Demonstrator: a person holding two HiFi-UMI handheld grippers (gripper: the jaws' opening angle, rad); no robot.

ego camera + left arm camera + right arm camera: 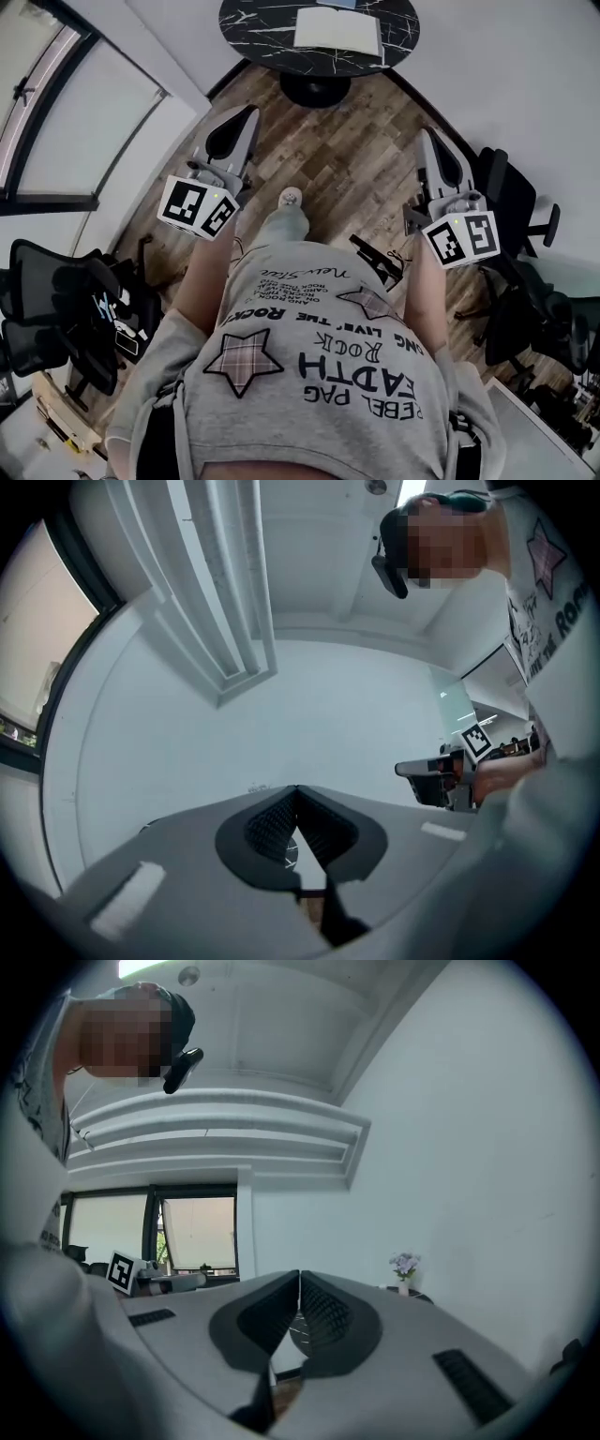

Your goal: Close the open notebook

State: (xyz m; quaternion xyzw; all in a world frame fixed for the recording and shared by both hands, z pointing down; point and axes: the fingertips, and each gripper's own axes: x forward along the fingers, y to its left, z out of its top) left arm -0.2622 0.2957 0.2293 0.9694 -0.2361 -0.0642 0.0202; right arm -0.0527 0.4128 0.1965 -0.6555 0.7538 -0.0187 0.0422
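Grey left gripper [248,114]: held out in front of the person on the left side. It points about level toward the table. Its two jaws are pressed together, and nothing is between them.
Right gripper [427,136]: held out the same way on the right side, next to the other one but well apart from it. Its jaws are together too, and it holds nothing.
Arms: the bare left arm [202,281] and the bare right arm [427,300] both reach forward, one on each side of the grey T-shirt [319,375] with stars on it.
Marker cubes: one white cube [197,206] sits at the back of the left gripper. Another cube [461,239] sits at the back of the right one.
Notebook [337,31]: it lies flat on the round table with its pale pages up. It is well ahead of both grippers, and neither one touches it.
Table [258,28]: a black top with thin white lines. It stands on one dark foot on the wood floor [356,150].
Vase [403,1287]: small, by the white wall in the right gripper view. It has purple flowers [404,1264] in it.
Chairs: black office chairs [525,281] stand at the right side of the room. More stand at the left.
Shoe [291,197]: its pale tip shows on the floor between the two grippers.
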